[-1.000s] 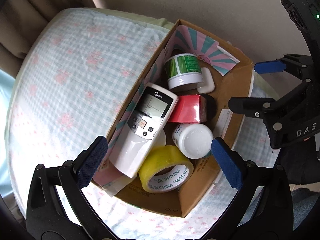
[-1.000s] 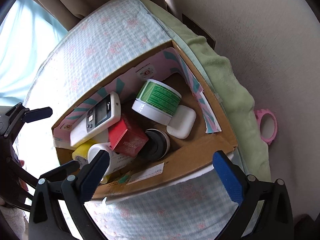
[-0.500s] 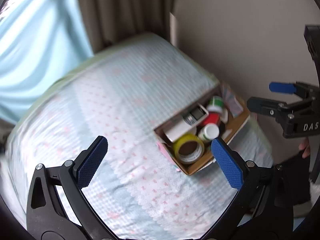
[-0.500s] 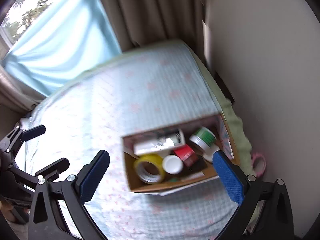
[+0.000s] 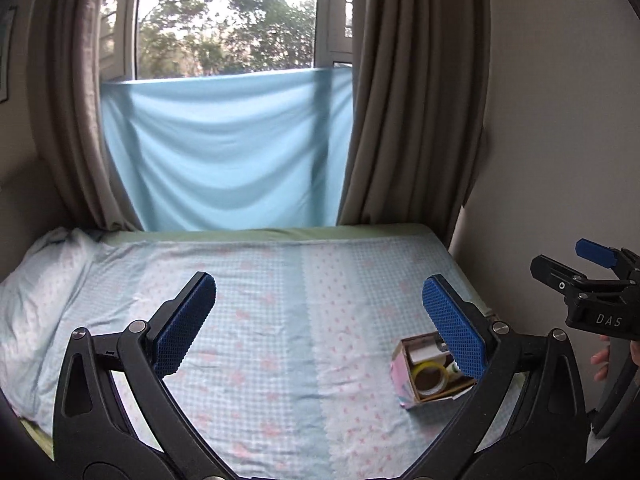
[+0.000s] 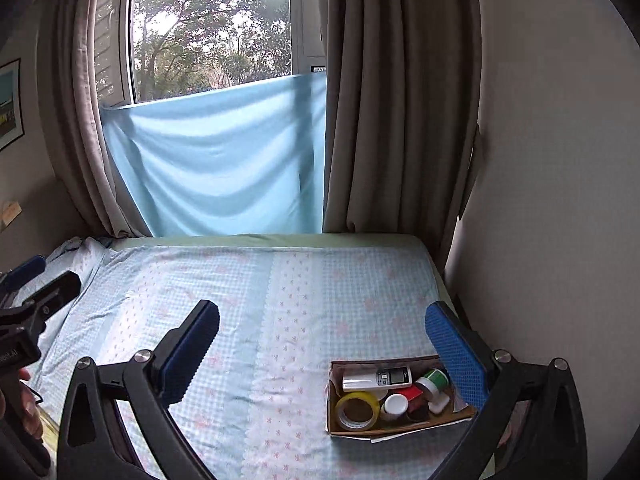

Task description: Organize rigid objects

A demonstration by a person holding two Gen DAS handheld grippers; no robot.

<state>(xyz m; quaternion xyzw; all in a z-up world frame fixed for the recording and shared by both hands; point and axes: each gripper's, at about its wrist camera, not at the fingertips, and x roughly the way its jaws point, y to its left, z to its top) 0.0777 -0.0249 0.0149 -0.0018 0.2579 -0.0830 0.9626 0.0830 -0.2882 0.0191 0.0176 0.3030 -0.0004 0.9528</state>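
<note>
1. The cardboard box (image 6: 400,420) sits on the bed (image 6: 256,320) near the wall, holding a remote (image 6: 378,378), yellow tape roll (image 6: 357,410), white-capped bottle (image 6: 395,405) and green-labelled jar (image 6: 434,380)
2. Left claw (image 5: 316,320) and right claw (image 6: 320,340) are both spread, empty, well above
3. Contents look light, stiff, smooth; judged best pinched across narrow sides, tape through its rim

An open brown cardboard box (image 6: 400,426) lies on the bed, low beside the right gripper's (image 6: 322,346) right finger. Inside: a white remote control (image 6: 376,378), yellow tape roll (image 6: 356,410), white-capped bottle (image 6: 395,405), red box (image 6: 412,393), and green-labelled jar (image 6: 434,380).
</note>
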